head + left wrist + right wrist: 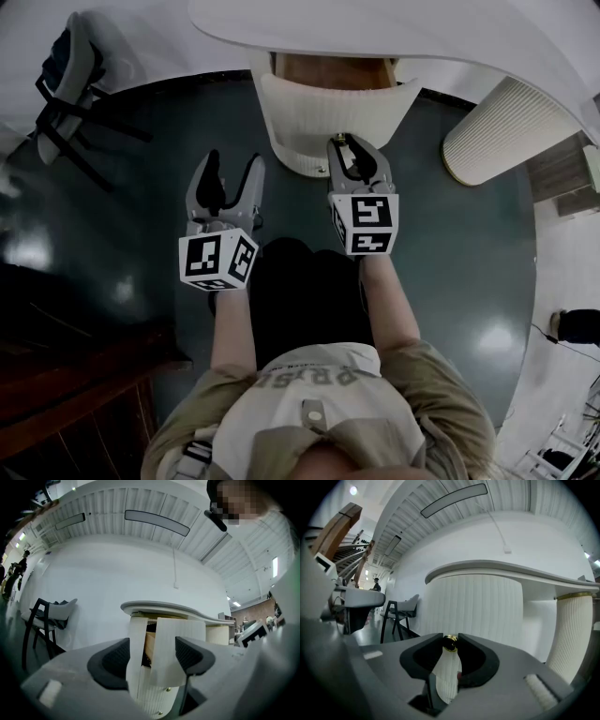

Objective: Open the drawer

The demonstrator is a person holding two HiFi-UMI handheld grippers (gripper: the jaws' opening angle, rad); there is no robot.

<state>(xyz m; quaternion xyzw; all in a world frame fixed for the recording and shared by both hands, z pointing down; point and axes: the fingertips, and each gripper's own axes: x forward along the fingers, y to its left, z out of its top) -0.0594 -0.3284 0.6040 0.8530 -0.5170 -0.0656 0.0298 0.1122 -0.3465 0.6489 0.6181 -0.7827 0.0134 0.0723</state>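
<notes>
Seen from the head: right gripper (351, 142) just above centre toward 12 o'clock, pointed at the drawer (328, 111); jaws drawn narrow and clamped on the small gold knob (450, 643), one dark pad at either side of it, the knob at the very tips; marker cube (364, 223) at 6 o'clock of those jaws, forearm below it.

Left gripper (232, 165) at 9 o'clock of the right one, near it but apart; jaws spread wide, nothing between the pads, no contact with the furniture; in the left gripper view only the distant drawer framed in the gap.

Drawer at 12 o'clock under the curved white desk top (422, 37); ribbed white front pulled clear of the cabinet, bare wooden interior (333, 70) exposed behind it; partly open; two lower knobs (168, 689) on the cabinet face beneath, at 6 o'clock in the left gripper view.

Ribbed pedestal (506, 131) at 2 o'clock, well apart from the drawer; dark-framed chair (66, 84) at 10 o'clock by the wall; glossy dark floor (450, 253) beneath everything.
</notes>
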